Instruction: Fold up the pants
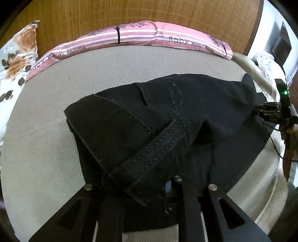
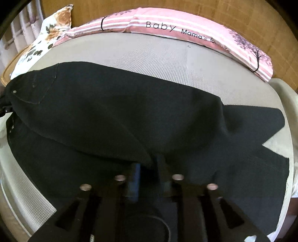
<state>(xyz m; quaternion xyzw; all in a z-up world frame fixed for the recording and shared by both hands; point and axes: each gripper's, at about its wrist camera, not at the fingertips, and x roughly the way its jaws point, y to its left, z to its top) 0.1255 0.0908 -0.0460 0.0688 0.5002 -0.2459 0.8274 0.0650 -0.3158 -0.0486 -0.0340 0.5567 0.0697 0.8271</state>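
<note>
Black pants lie on a beige mattress. In the left wrist view my left gripper is shut on the waistband, lifted and folded over the lower layer. My right gripper shows at the far right of that view, pinching the fabric. In the right wrist view the pants spread across the bed. My right gripper is shut on a raised fold of the pants near the crotch. Both legs run off to the right. The fingertips are hidden by cloth.
A pink striped pillow lies along the wooden headboard. A floral pillow sits at the left. The mattress edge drops off on the right, with white items beyond.
</note>
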